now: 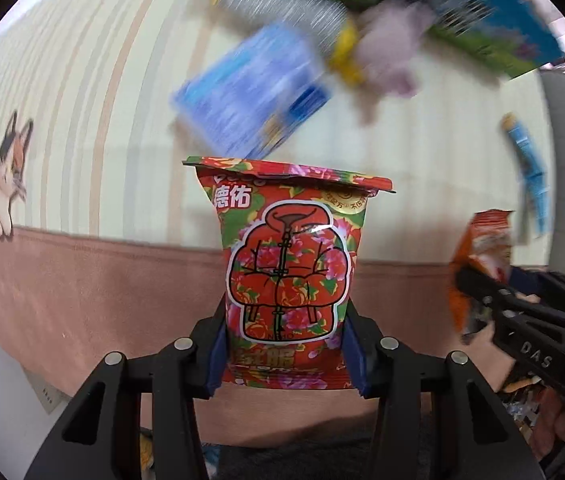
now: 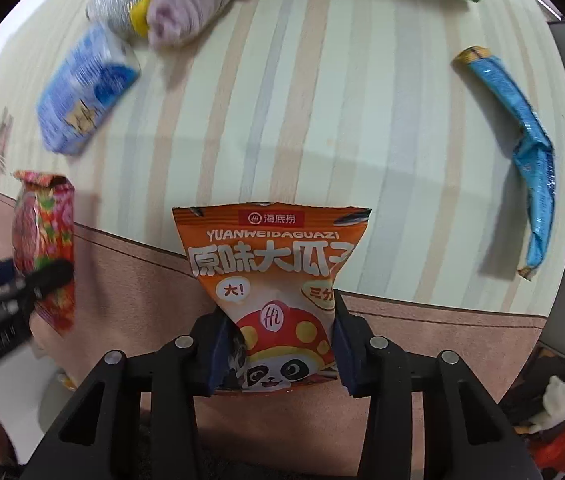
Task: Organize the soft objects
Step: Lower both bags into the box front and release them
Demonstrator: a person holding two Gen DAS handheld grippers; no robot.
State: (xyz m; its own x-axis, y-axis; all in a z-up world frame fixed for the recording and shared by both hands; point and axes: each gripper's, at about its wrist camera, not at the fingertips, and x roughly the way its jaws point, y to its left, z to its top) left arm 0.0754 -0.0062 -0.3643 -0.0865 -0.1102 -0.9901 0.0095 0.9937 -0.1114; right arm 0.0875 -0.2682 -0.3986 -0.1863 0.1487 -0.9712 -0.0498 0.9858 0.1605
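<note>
Striped mat (image 2: 282, 100), each hand-held gripper (image 1: 286, 356) clamping a packet (image 1: 286, 264)

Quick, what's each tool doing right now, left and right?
Left tool: closed on the red floral snack bag.
Right tool: closed on the orange sunflower seed bag.

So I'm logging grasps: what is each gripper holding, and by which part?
Left gripper: red floral packet, pinched across its lower end. Right gripper: orange seed packet, pinched across its lower sides.
</note>
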